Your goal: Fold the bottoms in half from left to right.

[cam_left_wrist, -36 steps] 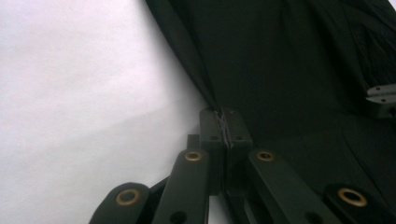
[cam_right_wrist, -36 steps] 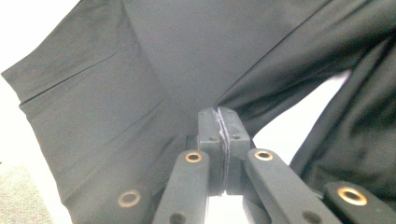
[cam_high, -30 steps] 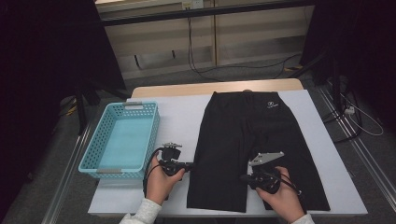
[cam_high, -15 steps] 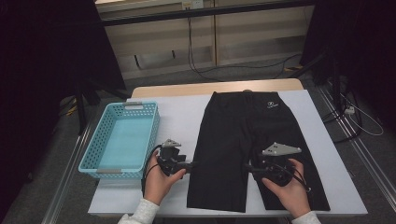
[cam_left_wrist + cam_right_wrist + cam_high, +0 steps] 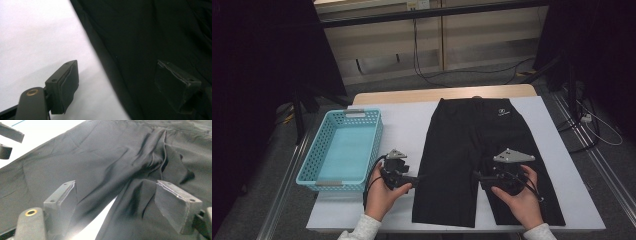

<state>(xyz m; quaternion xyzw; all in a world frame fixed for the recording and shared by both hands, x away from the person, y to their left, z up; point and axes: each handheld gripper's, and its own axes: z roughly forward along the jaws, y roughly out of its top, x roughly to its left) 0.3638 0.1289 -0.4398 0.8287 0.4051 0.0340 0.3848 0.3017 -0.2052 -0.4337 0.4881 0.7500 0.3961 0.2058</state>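
Black shorts (image 5: 472,145) lie flat on the white table (image 5: 407,125), waistband at the far end, legs toward me. My left gripper (image 5: 417,177) is open at the outer edge of the left leg; its view has one jaw over the white table and the other over the black fabric (image 5: 150,37). My right gripper (image 5: 476,176) is open over the inner edge of the right leg, pointing left. Its view looks across the wrinkled shorts (image 5: 105,162) and the white gap between the legs, with nothing held between the jaws.
A light blue plastic basket (image 5: 343,150) stands empty on the left part of the table, next to the left hand. Beyond the table's far edge are a wall, cables on the floor and dark stands at both sides.
The right gripper has moved right and slightly forward over the right leg. The left gripper has stayed at the left leg's outer edge.
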